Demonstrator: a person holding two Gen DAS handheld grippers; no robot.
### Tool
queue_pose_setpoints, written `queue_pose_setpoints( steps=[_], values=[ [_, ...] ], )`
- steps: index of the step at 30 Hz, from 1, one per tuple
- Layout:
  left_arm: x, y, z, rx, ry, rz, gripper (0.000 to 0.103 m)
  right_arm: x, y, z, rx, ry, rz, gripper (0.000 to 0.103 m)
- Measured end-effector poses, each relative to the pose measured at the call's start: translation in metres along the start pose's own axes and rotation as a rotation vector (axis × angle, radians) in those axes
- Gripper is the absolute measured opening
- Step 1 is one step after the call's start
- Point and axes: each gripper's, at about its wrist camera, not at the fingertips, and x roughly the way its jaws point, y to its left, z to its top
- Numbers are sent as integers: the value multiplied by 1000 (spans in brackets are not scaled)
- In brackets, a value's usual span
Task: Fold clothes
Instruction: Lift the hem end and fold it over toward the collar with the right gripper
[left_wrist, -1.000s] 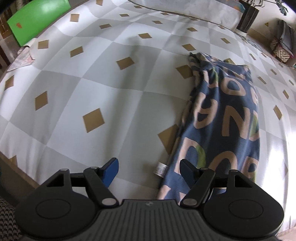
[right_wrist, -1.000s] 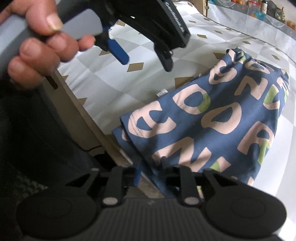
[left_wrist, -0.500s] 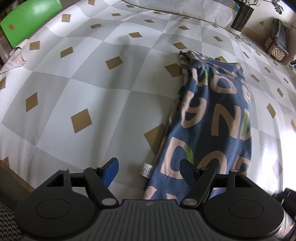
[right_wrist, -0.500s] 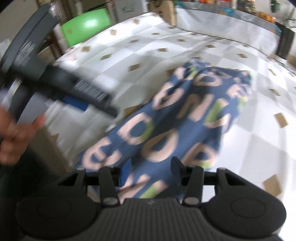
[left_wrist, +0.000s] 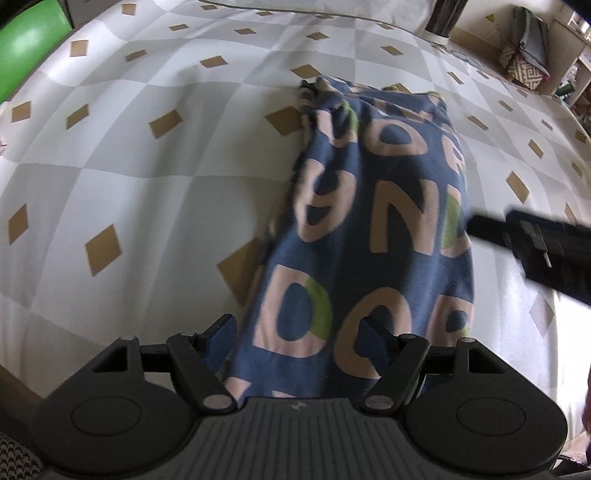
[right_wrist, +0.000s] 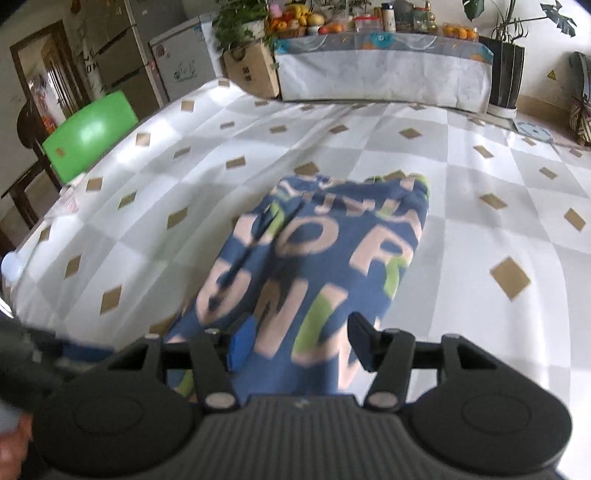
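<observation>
A blue garment (left_wrist: 369, 229) with big pink and green letters lies in a long folded strip on the white and grey checked tablecloth (left_wrist: 129, 166). My left gripper (left_wrist: 295, 332) hovers open over the strip's near end, its fingers on either side of the cloth and not pressing it. My right gripper (right_wrist: 301, 338) is over the same garment (right_wrist: 325, 251). Its jaws are opening, the cloth lies below them and the pads do not press on it. The right gripper's dark body (left_wrist: 535, 247) enters the left wrist view from the right.
A green chair back (right_wrist: 88, 136) stands at the table's left side. Beyond the far edge are a covered side table with fruit (right_wrist: 380, 70), a cardboard box (right_wrist: 251, 70), potted plants and a fridge. The table's near edge runs just under both grippers.
My right gripper let go of the garment's near corner, swung over the strip and spread its jaws. My left gripper slid sideways from the bare tablecloth to above the garment's near end.
</observation>
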Motion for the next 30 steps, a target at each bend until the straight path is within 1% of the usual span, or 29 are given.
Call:
queue_pose_setpoints(
  steps=[6,10,15,18,26,28,30],
  values=[
    [10,-13,-2,23,25,0,72,31,-17,27,48,-41,16,55],
    [17,-20,-3,40,36,34,72,50,-29,40,90,-66,17,56],
    [20,-21,-1,-4,46,44,72,75,-41,56,103,-86,0,58],
    [23,-21,-1,-19,59,37,72,90,-47,68,106,-96,9,58],
    [36,-26,-5,-18,107,36,72,130,-57,97,87,-111,41,61],
    [39,-28,-6,-14,122,34,72,142,-61,101,90,-102,46,61],
    [42,-31,-8,-6,138,46,72,157,-63,103,68,-74,39,61]
  ],
)
